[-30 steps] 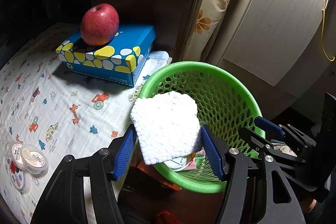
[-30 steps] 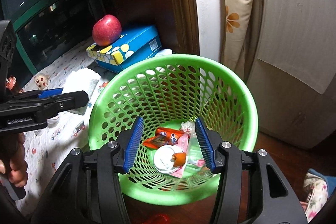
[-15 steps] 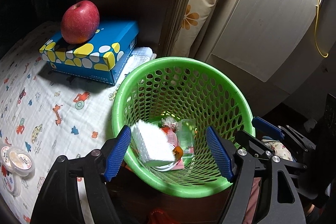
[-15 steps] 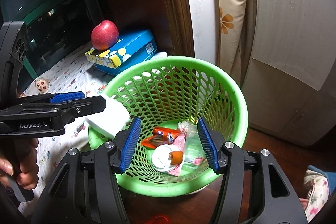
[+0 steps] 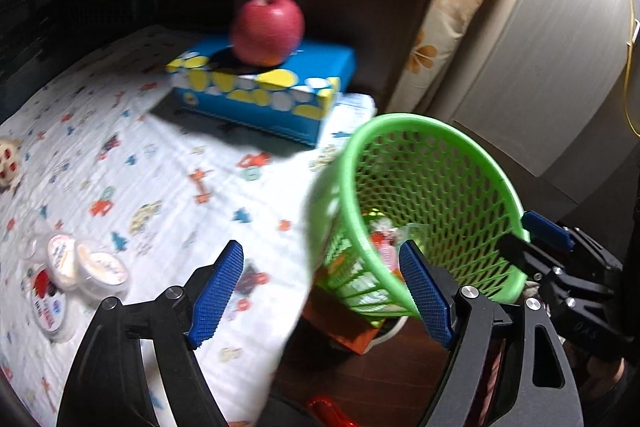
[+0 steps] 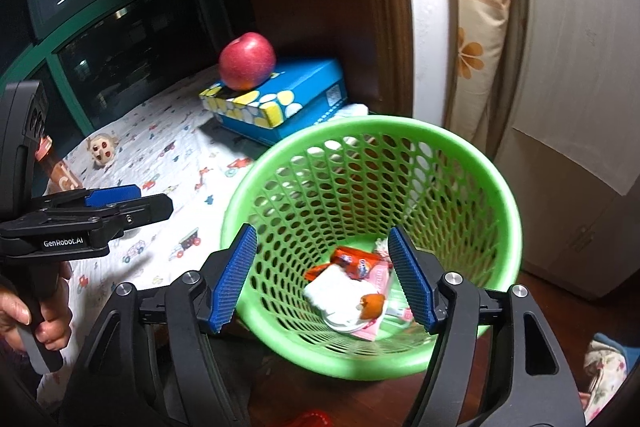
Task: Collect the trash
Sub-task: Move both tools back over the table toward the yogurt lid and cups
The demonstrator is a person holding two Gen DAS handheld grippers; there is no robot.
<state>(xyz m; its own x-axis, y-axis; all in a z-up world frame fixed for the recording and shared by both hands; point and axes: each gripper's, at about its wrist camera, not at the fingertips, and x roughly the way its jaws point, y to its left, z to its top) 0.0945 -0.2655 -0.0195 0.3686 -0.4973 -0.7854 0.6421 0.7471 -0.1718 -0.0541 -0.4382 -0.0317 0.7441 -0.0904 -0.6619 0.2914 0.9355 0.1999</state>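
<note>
The green mesh basket (image 5: 432, 131) (image 6: 400, 125) stands on the floor beside the cloth-covered table (image 5: 168, 195). Inside it lie a white foam piece (image 6: 332, 287), an orange wrapper (image 6: 356, 259), a pink packet and a white lid. My left gripper (image 5: 320, 255) hangs over the table's edge just left of the basket; its jaws are opening, with nothing between them. It also shows at the left of the right wrist view, left gripper (image 6: 152, 199). My right gripper (image 6: 322, 239) hovers over the basket's near rim, its jaws opening and empty. In the left wrist view the right gripper (image 5: 524, 237) sits by the rim.
A red apple (image 6: 247, 61) rests on a blue spotted box (image 6: 280, 103) at the table's back. Small round tubs (image 5: 80, 267) lie at the left, a doll head (image 6: 104, 149) and a bottle (image 6: 56, 175) farther back. A cabinet (image 6: 580, 67) and a flowered cushion (image 6: 476, 47) stand behind the basket.
The white foam piece left my left gripper and dropped into the basket. That gripper then swung left over the table with wider jaws. The right jaws spread wider.
</note>
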